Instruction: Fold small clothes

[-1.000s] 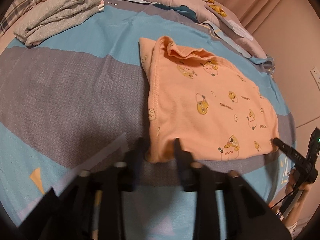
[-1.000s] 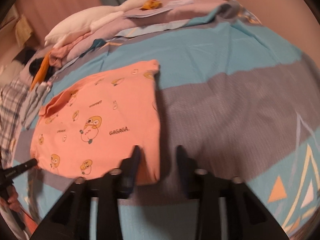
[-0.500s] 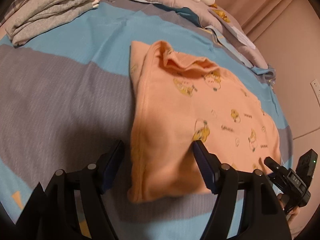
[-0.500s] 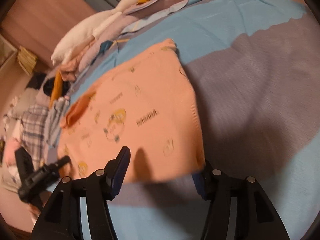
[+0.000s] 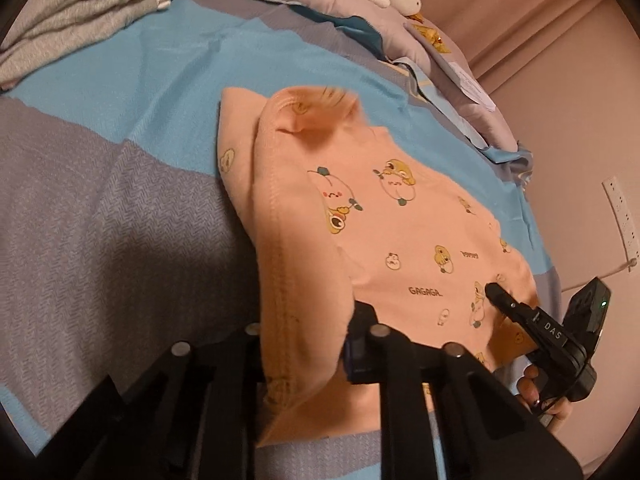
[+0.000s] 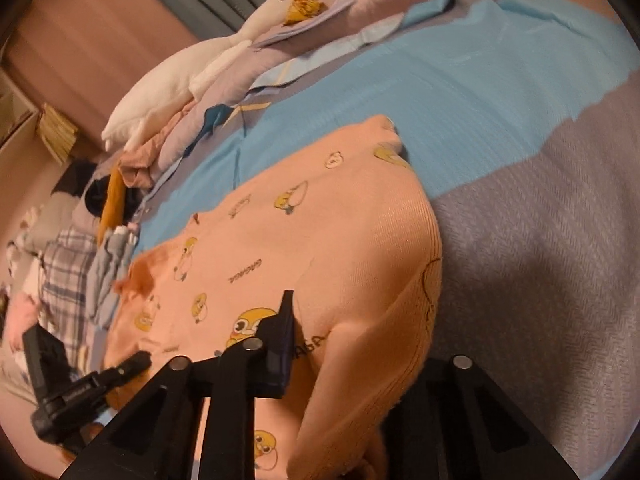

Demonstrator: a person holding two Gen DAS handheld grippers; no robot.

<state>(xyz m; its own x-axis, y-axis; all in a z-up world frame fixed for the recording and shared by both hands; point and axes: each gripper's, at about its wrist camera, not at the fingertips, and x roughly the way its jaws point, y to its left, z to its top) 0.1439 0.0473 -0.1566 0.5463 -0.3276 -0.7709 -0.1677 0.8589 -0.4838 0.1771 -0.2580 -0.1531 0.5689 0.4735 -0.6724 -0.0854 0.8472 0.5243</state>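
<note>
Peach cartoon-print shirt (image 5: 400, 240) lies mid-bed on the blue/grey bedsheet (image 5: 120, 200). Risk: thin pinches near the hem could slip w/ uneven lift, skewing the fold. My left hand-held gripper (image 5: 304, 344) & right hand-held gripper (image 6: 352, 344) are both closing, jaws nearly together, bunched shirt fabric clamped between.

Peach garment (image 5: 400, 240) on striped bed (image 5: 120, 220)

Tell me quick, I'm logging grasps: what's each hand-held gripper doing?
Left hand-held gripper: closing, pinching the shirt at its near corner.
Right hand-held gripper: closing, shirt bunched between its jaws.
</note>
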